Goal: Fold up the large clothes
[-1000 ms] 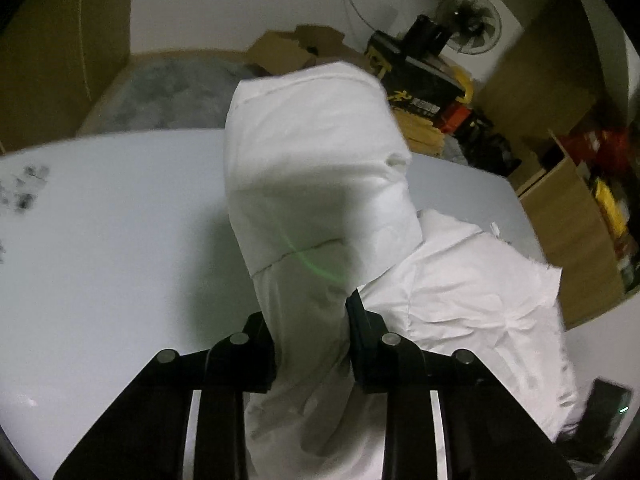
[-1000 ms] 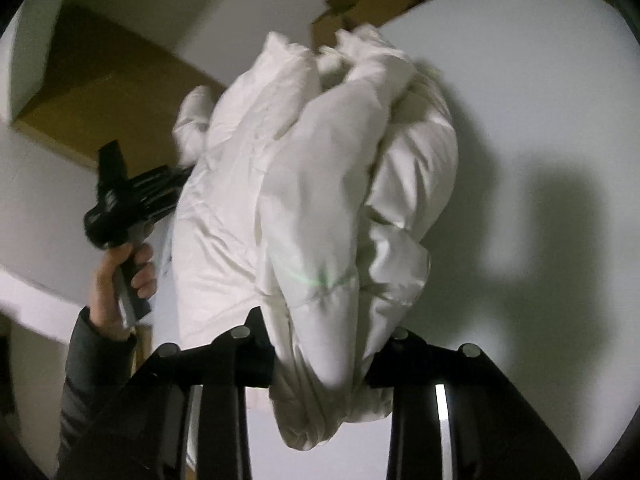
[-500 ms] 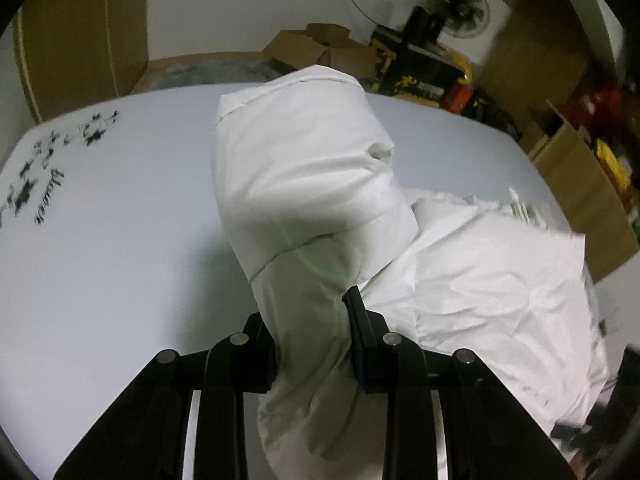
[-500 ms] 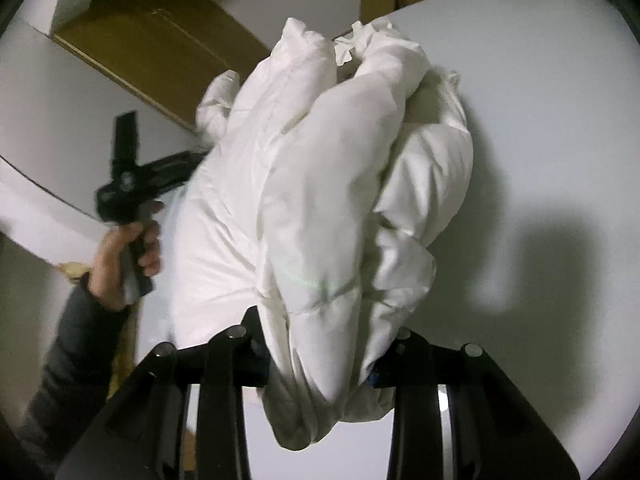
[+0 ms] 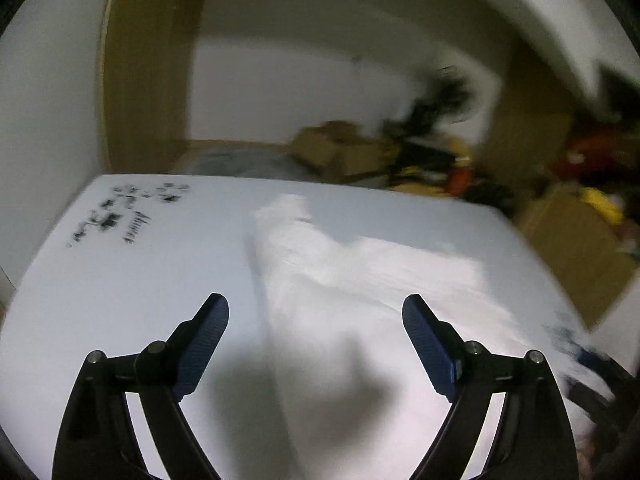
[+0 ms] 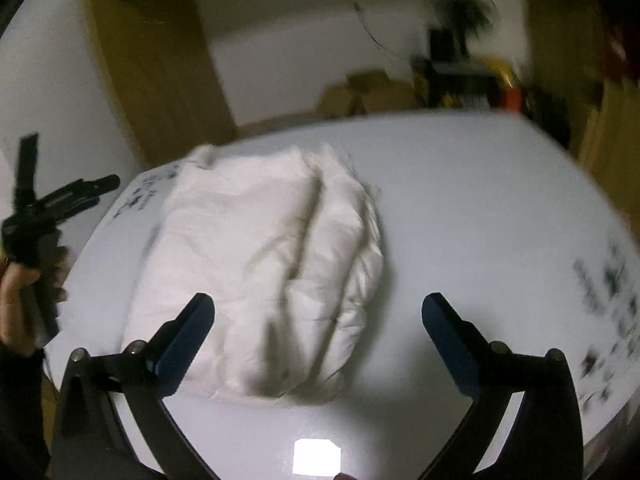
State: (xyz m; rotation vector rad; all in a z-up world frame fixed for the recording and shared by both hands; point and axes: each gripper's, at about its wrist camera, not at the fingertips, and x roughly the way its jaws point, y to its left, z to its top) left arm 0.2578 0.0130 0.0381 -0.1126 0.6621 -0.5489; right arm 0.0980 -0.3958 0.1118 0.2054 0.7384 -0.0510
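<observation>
White garment (image 6: 272, 276) lies bundled on white table (image 6: 460, 184); left gripper (image 5: 316, 332), right gripper (image 6: 318, 330) jaws just opened, nothing between; next: regrasp outer edges, flatten before folding.

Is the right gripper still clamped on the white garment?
No, the right gripper has just opened wide and the white garment lies loose on the table.

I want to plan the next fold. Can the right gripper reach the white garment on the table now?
Probably yes. The right gripper is open and empty, and the white garment lies on the table just ahead of its fingers, with nothing between them.
</observation>
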